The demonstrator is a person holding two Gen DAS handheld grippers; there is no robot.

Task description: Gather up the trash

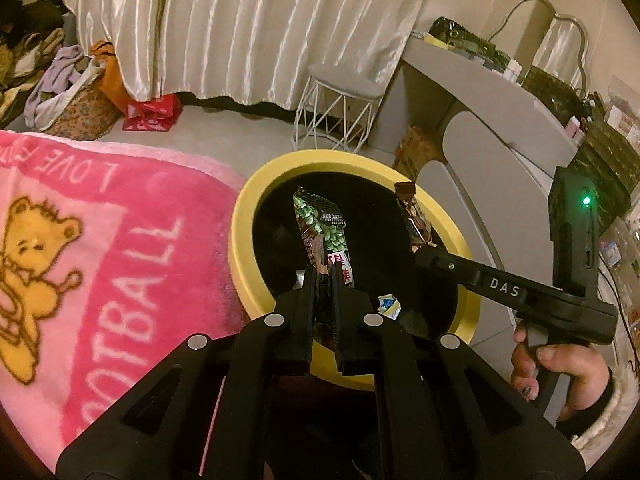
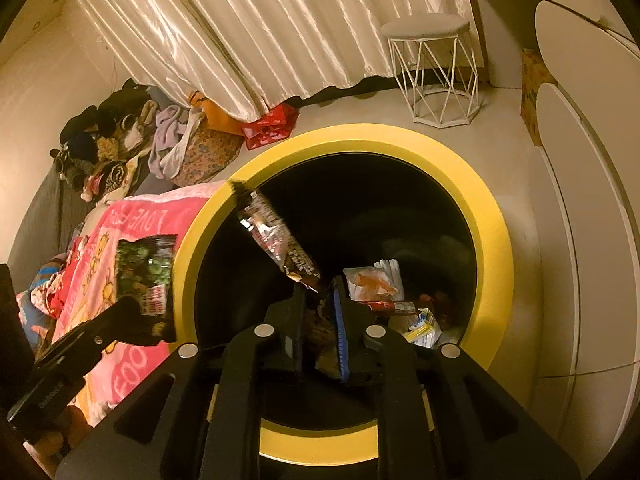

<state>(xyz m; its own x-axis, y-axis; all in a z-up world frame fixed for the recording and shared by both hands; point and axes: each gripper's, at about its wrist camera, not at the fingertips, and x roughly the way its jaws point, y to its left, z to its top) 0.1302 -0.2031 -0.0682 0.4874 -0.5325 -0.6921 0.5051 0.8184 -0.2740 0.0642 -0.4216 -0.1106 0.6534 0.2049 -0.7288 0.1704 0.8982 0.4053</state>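
A pink fleece blanket (image 1: 100,240) printed with a yellow teddy bear and the words "LOVE" and "FOOTBALL" lies at the left, its fuzzy edge just beside a round bin (image 1: 256,200) with a smooth yellow rim and a black interior. Above the bin's mouth, the left gripper (image 1: 325,270) has its black fingers pinched tight on the bottom end of a glossy green snack wrapper (image 1: 320,224), a crinkled foil packet patterned with green peas and a red-and-white label whose characters cannot be read; the packet stands upright over the near-left part of the opening. Farther right, the right gripper (image 2: 320,284), its arm stamped "DAS", holds a shiny dark brown wrapper (image 2: 276,236) between fingers set narrowly apart, one lined with a blue pad; whether both pads press it cannot be told. That long, creased packet leans toward the bin's left rim. Crumpled white, orange and blue-printed scraps (image 2: 384,288) lie inside the bin at its right wall.
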